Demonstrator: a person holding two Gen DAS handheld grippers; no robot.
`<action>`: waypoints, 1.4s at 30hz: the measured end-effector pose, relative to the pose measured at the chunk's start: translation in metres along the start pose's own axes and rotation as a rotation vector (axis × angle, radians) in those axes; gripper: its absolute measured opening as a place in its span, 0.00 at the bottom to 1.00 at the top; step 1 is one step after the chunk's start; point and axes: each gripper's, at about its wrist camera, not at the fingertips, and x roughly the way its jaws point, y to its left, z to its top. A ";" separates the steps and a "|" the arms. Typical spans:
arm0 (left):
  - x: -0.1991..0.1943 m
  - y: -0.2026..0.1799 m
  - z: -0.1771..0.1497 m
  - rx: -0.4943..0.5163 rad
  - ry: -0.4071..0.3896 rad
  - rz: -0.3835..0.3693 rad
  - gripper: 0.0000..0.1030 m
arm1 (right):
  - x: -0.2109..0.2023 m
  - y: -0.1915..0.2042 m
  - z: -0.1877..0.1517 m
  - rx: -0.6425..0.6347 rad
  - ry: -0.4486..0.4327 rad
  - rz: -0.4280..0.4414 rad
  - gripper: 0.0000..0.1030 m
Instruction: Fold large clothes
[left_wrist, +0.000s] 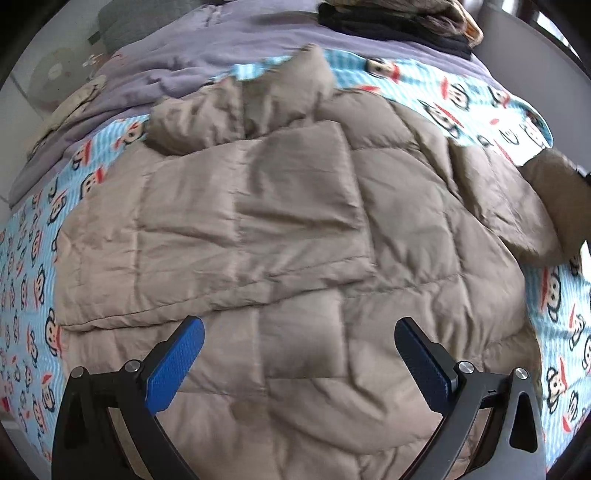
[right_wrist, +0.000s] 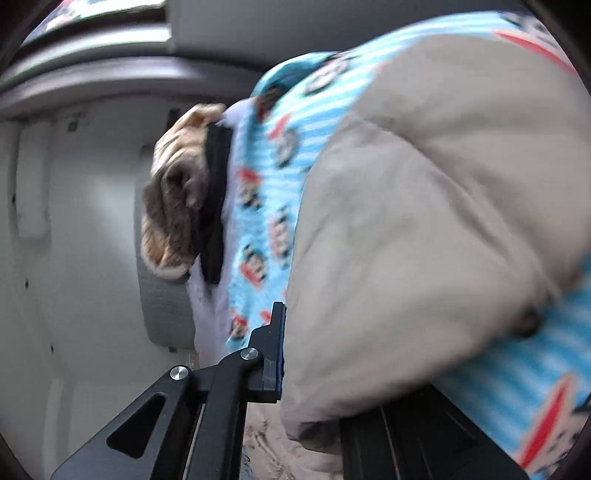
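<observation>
Puffer jacket (left_wrist: 295, 229), beige, quilted: spread across the bed, covering most of the left wrist view; one sleeve folded flat over the body, collar end bunched toward the far side. In the right wrist view a bulky fold of it (right_wrist: 424, 229) fills the frame.

Cartoon-monkey sheet (left_wrist: 33, 258), light blue striped: lies under the jacket, showing on both sides and beyond the collar.

Lilac blanket (left_wrist: 177, 70): rumpled at the far end of the bed, past the sheet.

Fur-trimmed garment (right_wrist: 173, 199), brown, with a black piece beside it: piled at the far edge of the bed.

Left gripper (left_wrist: 299, 332): poised above the jacket's lower panels, pointing forward along the bed, blue-padded fingers (left_wrist: 177, 365) spread wide, nothing between them.

Right gripper (right_wrist: 314, 350): tilted sideways at the bed's edge, clamped on a thick bunch of the jacket; one finger (right_wrist: 275, 354) presses the fabric, the other is mostly hidden beneath it.
</observation>
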 end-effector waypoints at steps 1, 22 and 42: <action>-0.001 0.007 0.000 -0.011 -0.012 0.004 1.00 | 0.006 0.019 -0.008 -0.066 0.017 0.003 0.07; 0.014 0.175 -0.012 -0.229 -0.079 0.133 1.00 | 0.188 0.114 -0.319 -1.098 0.502 -0.241 0.08; 0.012 0.215 0.001 -0.329 -0.131 -0.045 1.00 | 0.093 0.093 -0.182 -0.476 0.226 -0.209 0.07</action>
